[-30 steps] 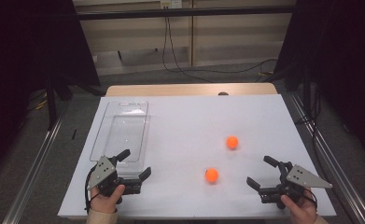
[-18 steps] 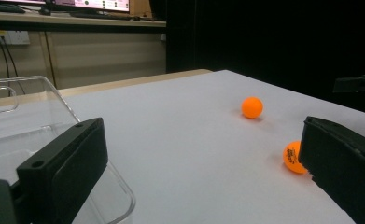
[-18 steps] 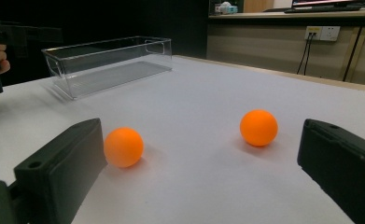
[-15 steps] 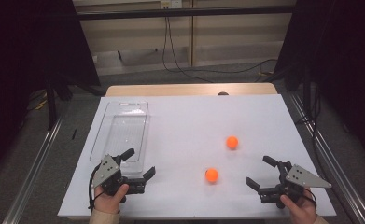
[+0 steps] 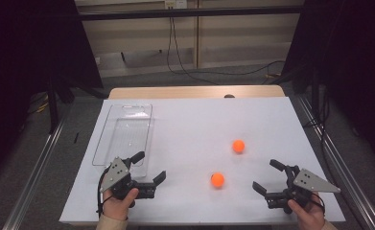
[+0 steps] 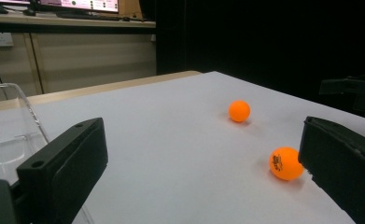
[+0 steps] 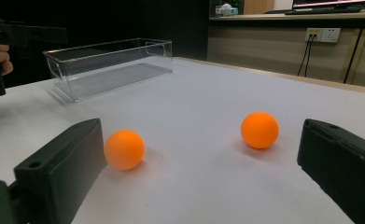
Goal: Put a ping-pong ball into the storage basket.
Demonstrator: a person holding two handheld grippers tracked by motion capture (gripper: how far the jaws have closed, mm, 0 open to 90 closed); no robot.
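High view: white worktop (image 5: 190, 120) with two orange balls on it. The near ball (image 5: 217, 179) sits at about 5 o'clock from the middle of the worktop, and the far ball (image 5: 238, 146) is up at 1 o'clock from the near one, the two a bit apart. A clear tray (image 5: 109, 139) lies along the 9 o'clock side, nothing in it that I can see.

Left gripper (image 5: 150, 170) is down at the 7 o'clock corner, held in a hand (image 5: 117, 203), jaws spread wide and gripping nothing, just by the tray's near end. Right gripper (image 5: 270, 177) is at the 5 o'clock corner, jaws also wide apart and empty, with the near ball off at its 9 o'clock, not touching.

In the left gripper view the near ball (image 6: 286, 163) shows a small dark printed logo on its side, too tiny and blurry to read, and it sits right against the edge of the right-hand jaw in the picture; can't tell if they really touch. In the right gripper view both balls lie between the jaws, ahead of them.
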